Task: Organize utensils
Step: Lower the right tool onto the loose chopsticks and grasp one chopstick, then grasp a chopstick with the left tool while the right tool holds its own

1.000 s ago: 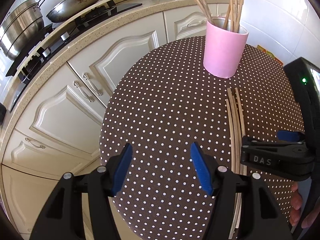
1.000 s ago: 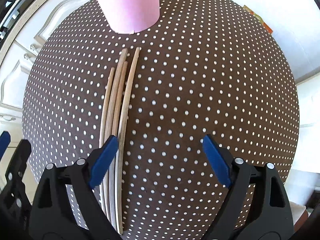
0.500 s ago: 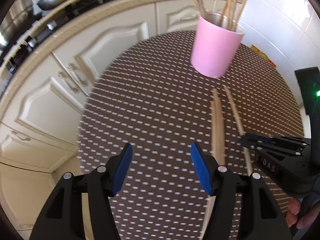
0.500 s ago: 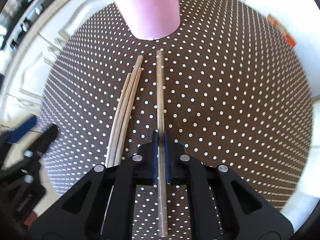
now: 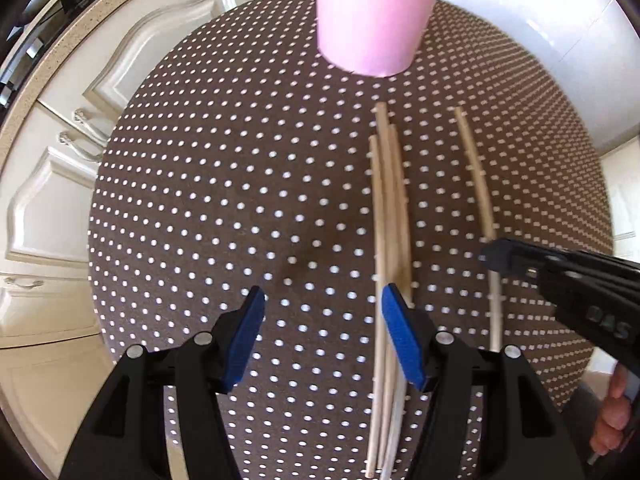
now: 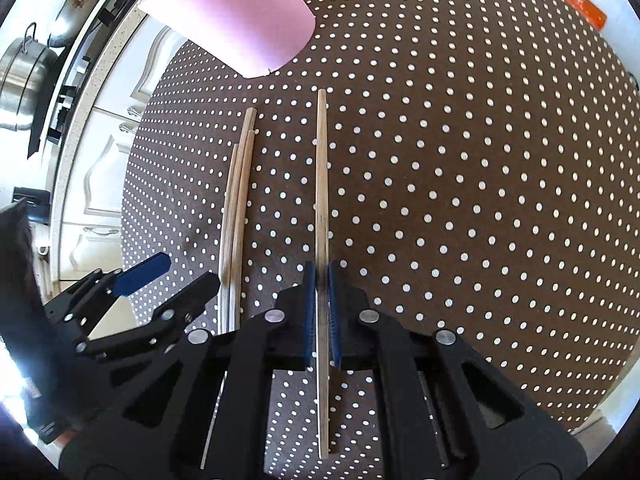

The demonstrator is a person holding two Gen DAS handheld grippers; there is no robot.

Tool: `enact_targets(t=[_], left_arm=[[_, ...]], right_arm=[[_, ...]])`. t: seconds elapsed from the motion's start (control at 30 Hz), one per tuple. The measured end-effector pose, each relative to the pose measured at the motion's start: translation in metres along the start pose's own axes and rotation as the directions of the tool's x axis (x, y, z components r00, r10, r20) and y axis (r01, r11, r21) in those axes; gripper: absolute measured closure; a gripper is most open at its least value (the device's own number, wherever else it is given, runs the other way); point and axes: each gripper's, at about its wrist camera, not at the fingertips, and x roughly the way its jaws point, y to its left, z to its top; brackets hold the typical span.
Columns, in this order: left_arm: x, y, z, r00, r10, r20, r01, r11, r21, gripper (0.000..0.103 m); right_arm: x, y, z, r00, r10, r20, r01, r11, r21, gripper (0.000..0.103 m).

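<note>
Right gripper (image 6: 321, 308) pinches a single chopstick (image 6: 321, 184), its length running near to far with the far tip toward the pink cup (image 6: 236, 16). Three loose chopsticks (image 5: 388, 216) lie parallel just left. Left gripper (image 5: 324, 336) hangs wide above them; the dotted tabletop (image 6: 480, 200) lies open rightward.

One wooden chopstick (image 6: 321, 184) lies apart from three bundled chopsticks (image 6: 236, 200) near pink cup (image 6: 236, 16).

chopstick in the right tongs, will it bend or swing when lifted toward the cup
The chopstick looks thin, straight and wooden, so probably stiff and light. The right tongs pinch it away from its middle, so the long front end may dip or pivot. It looks round, so it could roll on the tablecloth if dropped.
</note>
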Motion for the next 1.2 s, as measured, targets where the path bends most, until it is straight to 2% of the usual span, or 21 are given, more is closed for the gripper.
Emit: enact_targets(t=[0.13, 0.3, 0.47, 0.57, 0.67, 0.7, 0.73, 0.77, 0.8, 0.83, 0.97, 1.07, 1.2], left_arm=[[0.002, -0.002, 0.007, 1.000, 0.008, -0.007, -0.008, 1.000, -0.011, 0.043], [0.006, -0.006, 0.021, 1.000, 0.023, -0.014, -0.023, 1.000, -0.013, 0.041], [0.018, -0.014, 0.048, 0.999, 0.032, -0.044, -0.034, 0.999, -0.038, 0.036], [0.024, -0.023, 0.059, 0.995, 0.087, -0.056, -0.089, 0.996, -0.032, 0.034], [0.028, -0.028, 0.067, 0.994, 0.092, -0.056, -0.095, 0.994, -0.060, 0.034], [0.028, -0.029, 0.068, 0.995, 0.085, -0.054, -0.088, 0.994, -0.069, 0.036], [0.027, -0.029, 0.069, 0.997, 0.061, -0.051, -0.064, 0.995, -0.072, 0.050], [0.026, -0.029, 0.068, 0.999, 0.015, -0.047, -0.018, 0.997, -0.081, 0.070], [0.024, -0.025, 0.066, 0.999, 0.010, -0.043, -0.014, 0.996, -0.090, 0.080], [0.024, -0.023, 0.063, 0.999, 0.019, -0.040, -0.022, 0.996, -0.088, 0.097], [0.022, -0.023, 0.059, 1.000, 0.026, -0.011, -0.027, 0.992, -0.120, 0.097], [0.016, -0.001, 0.035, 1.000, 0.021, 0.009, -0.019, 0.988, -0.153, 0.097], [-0.003, 0.016, 0.026, 0.998, 0.028, 0.061, -0.016, 0.980, -0.198, 0.097]], right_arm=[[-0.020, -0.027, -0.014, 0.999, 0.031, -0.013, -0.031, 0.999, 0.019, 0.096], [-0.026, -0.032, -0.019, 0.999, 0.032, -0.021, -0.032, 0.999, 0.014, 0.096], [-0.022, -0.037, -0.025, 0.999, 0.045, -0.025, -0.044, 0.999, 0.025, 0.096], [-0.025, -0.042, -0.029, 0.999, 0.046, -0.027, -0.045, 0.999, 0.025, 0.096], [-0.027, -0.046, -0.030, 0.999, 0.044, -0.028, -0.044, 0.999, 0.025, 0.096], [-0.027, -0.046, -0.030, 0.999, 0.043, -0.027, -0.042, 0.999, 0.024, 0.096], [-0.029, -0.047, -0.031, 0.999, 0.041, -0.026, -0.041, 0.999, 0.022, 0.096], [-0.030, -0.049, -0.032, 0.999, 0.038, -0.024, -0.037, 0.999, 0.019, 0.096], [-0.030, -0.046, -0.031, 0.999, 0.033, -0.021, -0.033, 0.999, 0.019, 0.096], [-0.030, -0.045, -0.030, 0.999, 0.030, -0.018, -0.029, 0.999, 0.018, 0.096], [-0.035, -0.047, -0.030, 0.999, 0.031, -0.006, -0.031, 0.999, 0.006, 0.096], [-0.042, -0.047, -0.028, 0.999, 0.041, 0.016, -0.041, 0.999, 0.009, 0.096], [-0.057, -0.045, -0.028, 0.997, 0.041, 0.066, -0.039, 0.999, -0.017, 0.096]])
